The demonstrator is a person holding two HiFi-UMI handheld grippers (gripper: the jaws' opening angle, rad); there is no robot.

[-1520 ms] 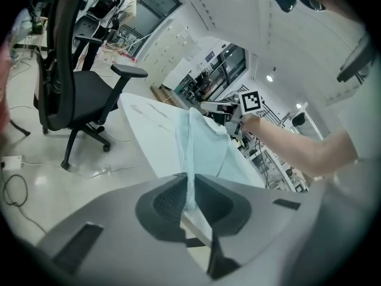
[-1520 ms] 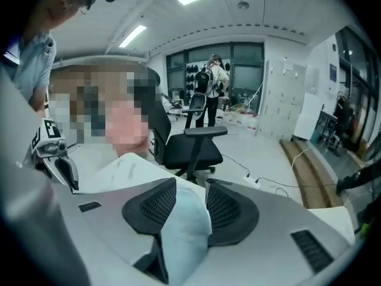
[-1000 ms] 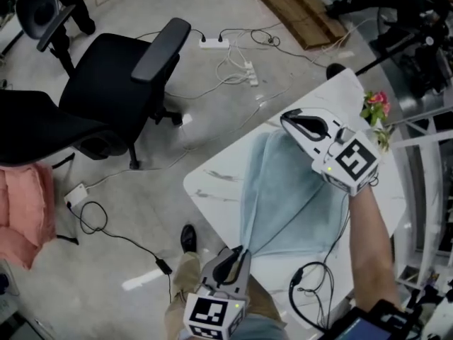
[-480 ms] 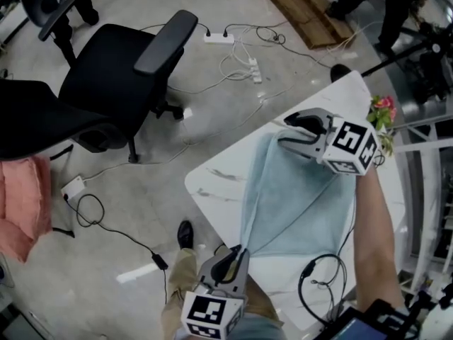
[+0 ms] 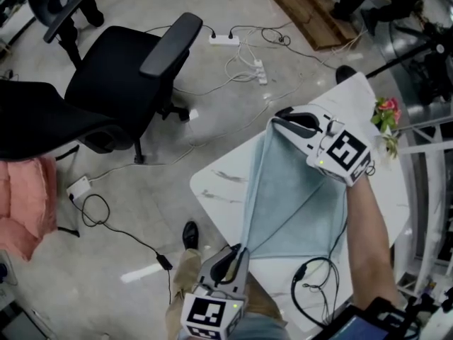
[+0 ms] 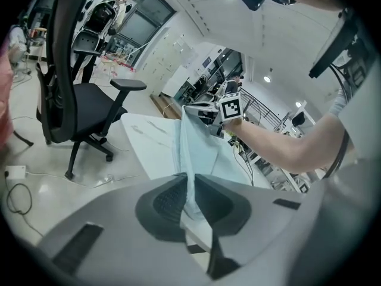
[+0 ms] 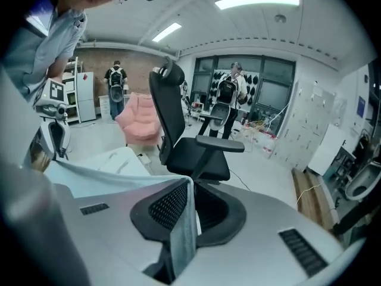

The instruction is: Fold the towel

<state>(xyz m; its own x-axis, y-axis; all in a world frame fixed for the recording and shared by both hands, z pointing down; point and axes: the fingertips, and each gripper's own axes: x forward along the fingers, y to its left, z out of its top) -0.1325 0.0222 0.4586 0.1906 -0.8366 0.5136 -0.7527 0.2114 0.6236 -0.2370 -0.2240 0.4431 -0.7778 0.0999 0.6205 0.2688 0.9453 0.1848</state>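
A light blue towel (image 5: 290, 197) lies on the white marble table (image 5: 219, 183). My left gripper (image 5: 237, 253) at the table's near edge is shut on the towel's near corner; in the left gripper view the cloth (image 6: 196, 151) runs out from between its jaws. My right gripper (image 5: 280, 123) is at the towel's far left corner. Its jaws have just been closing, and in the right gripper view a strip of towel (image 7: 184, 231) is pinched between them. The towel's left edge stretches taut between the two grippers.
A black office chair (image 5: 127, 76) stands on the floor to the left, with power strips and cables (image 5: 241, 55) beyond it. A pink cloth heap (image 5: 25, 204) lies at the far left. Flowers (image 5: 386, 112) sit on the table's far right, and a black cable (image 5: 311, 282) loops over its near edge.
The right gripper opened, moved left and down to the towel's far corner, and closed on it. The towel's left edge is now lifted taut. The left gripper stayed put.
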